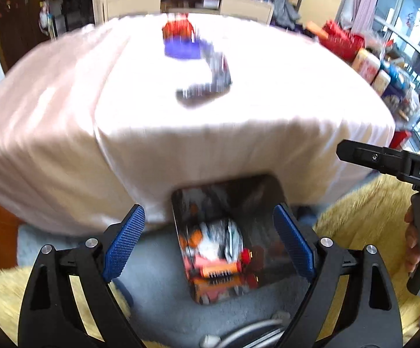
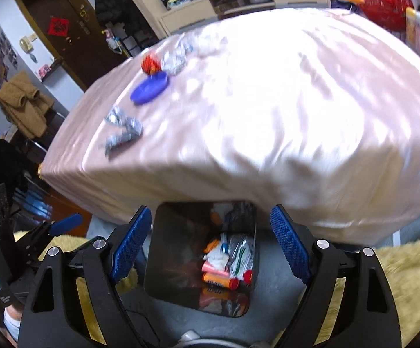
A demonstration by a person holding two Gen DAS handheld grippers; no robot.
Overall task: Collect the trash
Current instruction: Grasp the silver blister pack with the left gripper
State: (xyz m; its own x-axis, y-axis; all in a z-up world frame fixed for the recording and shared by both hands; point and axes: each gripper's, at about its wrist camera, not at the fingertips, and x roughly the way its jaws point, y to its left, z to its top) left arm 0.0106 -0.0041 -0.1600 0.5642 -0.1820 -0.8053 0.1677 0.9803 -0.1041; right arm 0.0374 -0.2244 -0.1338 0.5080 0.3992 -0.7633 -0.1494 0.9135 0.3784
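Observation:
A dark shiny bin (image 1: pixel 265 203) (image 2: pixel 178 249) stands on the floor against the table, holding wrappers and an orange tube (image 1: pixel 220 269) (image 2: pixel 220 280). My left gripper (image 1: pixel 210 240) is open and empty above the bin. My right gripper (image 2: pixel 211 237) is open and empty above it too. On the pink tablecloth (image 1: pixel 282 101) (image 2: pixel 282 116) lie a silver wrapper (image 1: pixel 207 84) (image 2: pixel 122 130), a blue lid (image 1: pixel 182 47) (image 2: pixel 149 88), a red wrapper (image 1: pixel 179 27) (image 2: pixel 151 62) and crumpled foil (image 2: pixel 178 55). The right gripper also shows in the left wrist view (image 1: pixel 369 159).
A yellow shaggy rug (image 1: pixel 363 217) (image 2: pixel 407 278) and grey floor mat (image 1: pixel 157 287) surround the bin. A low cabinet (image 1: pixel 186 3) (image 2: pixel 247 3) stands behind the table. Red bags and boxes (image 1: pixel 343 40) sit to the right, a dark door (image 2: pixel 61 34) to the left.

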